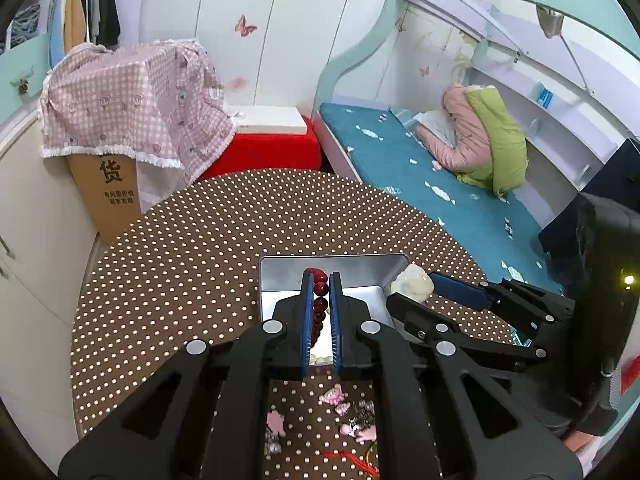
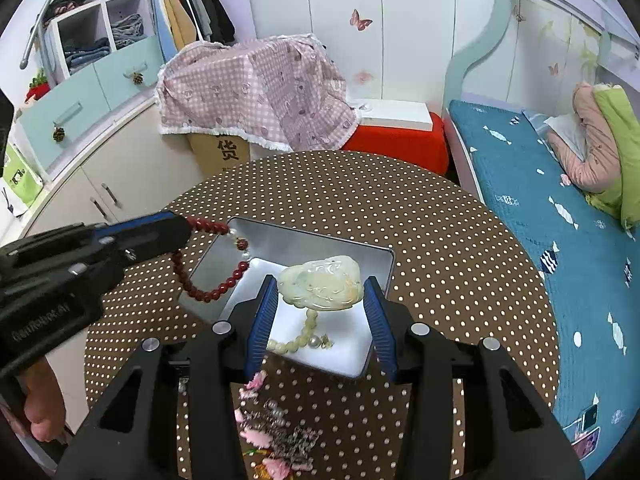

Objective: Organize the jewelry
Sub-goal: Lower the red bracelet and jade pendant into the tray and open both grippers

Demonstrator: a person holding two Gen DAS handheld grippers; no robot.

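Both fisheye views look steeply down along their own fingers, close above the round brown polka-dot table [image 1: 180, 260] [image 2: 440, 220]. Each frames the shallow silver metal tray [image 1: 280, 264] [image 2: 304, 240] at centre. The bed with the teal blue cover [image 1: 400, 152] [image 2: 520, 168] fills the right of each.

A round table [image 2: 440, 220] covered in a brown cloth with white dots carries the things. A shallow rectangular metal tin [image 2: 372, 254] sits directly on it, near the middle. On the near side of the tin, a loose heap of small jewelry [image 2: 276, 432], with pink charms, silvery pieces and red cord, lies on the cloth.
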